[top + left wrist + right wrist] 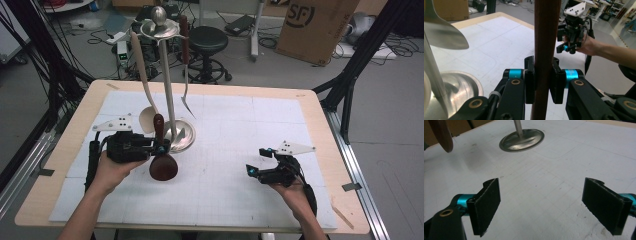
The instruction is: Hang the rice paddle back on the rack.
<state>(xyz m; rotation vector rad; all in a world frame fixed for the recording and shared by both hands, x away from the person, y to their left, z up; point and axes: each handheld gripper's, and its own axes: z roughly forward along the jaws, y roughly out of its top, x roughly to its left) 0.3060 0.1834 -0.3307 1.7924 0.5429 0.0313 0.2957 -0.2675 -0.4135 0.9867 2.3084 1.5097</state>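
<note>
Wooden and dark, the spoon (161,150) hangs upright in my left gripper (159,147), handle up and round bowl down, just off the white mat near the left side of the table (320,115). In the left gripper view the pads (529,82) are pressed flat on either side of its reddish-brown handle (546,50), so the grip is firm and clamped on the shaft, not on the bowl.

I judge it stiff and fairly light, with most of its weight in the bowl below my hold; that should keep it hanging straight, though it may swing if I move fast. The polished wood looks smooth, so it could slide down between the pads if I ease off. Holding mid-handle, as I do now, seems the right place: it leaves the top end free.

Just beyond it, touching nothing of mine, stands the metal utensil stand (167,75) on its round base (182,136), with a pale ladle (142,85) and a fork (186,75) hanging from its top ring.

My right gripper (260,162) rests low at the near right, well apart from the spoon, its jaws spread wide with nothing between them but bare mat (541,195).
</note>
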